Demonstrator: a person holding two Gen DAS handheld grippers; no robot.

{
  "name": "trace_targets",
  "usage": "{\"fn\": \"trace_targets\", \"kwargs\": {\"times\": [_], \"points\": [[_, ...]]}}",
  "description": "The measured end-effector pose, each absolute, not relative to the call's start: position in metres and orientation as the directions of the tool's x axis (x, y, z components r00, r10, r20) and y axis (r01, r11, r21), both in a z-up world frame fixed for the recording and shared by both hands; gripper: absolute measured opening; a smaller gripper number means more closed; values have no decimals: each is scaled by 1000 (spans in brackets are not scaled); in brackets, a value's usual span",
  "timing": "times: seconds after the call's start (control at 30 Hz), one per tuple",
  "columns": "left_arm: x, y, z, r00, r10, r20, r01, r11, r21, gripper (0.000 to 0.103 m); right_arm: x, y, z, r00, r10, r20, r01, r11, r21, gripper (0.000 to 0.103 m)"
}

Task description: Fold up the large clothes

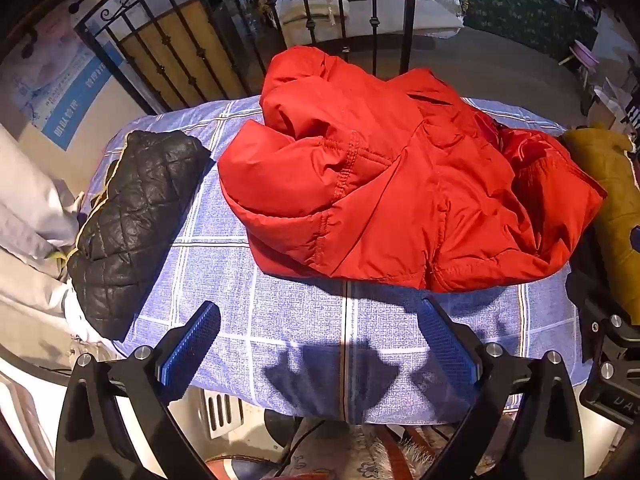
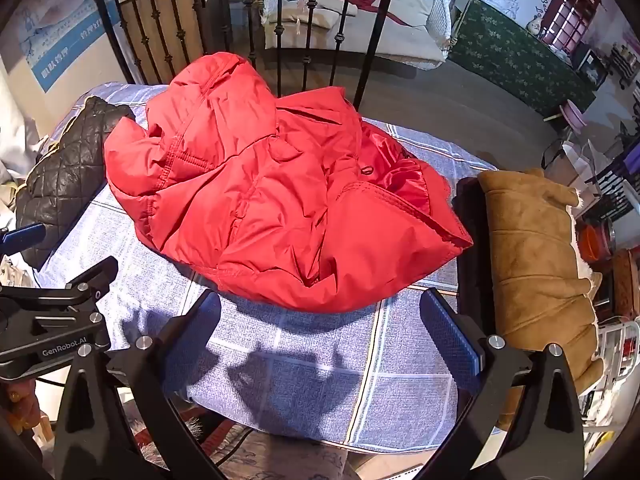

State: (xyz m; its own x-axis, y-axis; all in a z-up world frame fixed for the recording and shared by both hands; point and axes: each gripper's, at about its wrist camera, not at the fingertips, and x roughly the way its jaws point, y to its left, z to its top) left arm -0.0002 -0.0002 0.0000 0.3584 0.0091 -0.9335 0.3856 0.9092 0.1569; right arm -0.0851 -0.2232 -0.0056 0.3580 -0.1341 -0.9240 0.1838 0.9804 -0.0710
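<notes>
Both the left gripper (image 1: 318, 344) and right gripper (image 2: 320, 332) gape empty before a crumpled, unfolded red jacket (image 1: 400, 184).

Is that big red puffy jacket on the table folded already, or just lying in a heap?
Not folded. The red padded jacket lies crumpled on the blue checked cloth, creased, its shiny lining showing.

Both tongs (image 1: 320, 344) (image 2: 320, 336) wide open, angled down.

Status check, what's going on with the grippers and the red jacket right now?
Left gripper and right gripper open, empty. Red jacket crumpled, unfolded. Black quilted jacket and tan coat flank it.
</notes>
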Motion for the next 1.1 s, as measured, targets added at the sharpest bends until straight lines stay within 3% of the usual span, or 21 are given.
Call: {"fn": "trace_targets", "kwargs": {"times": [1.1], "points": [[0,1,-7,346,28,-938,390,905,171,97,-89,-220,1,416,-146,-898,201,977,-66,98]]}}
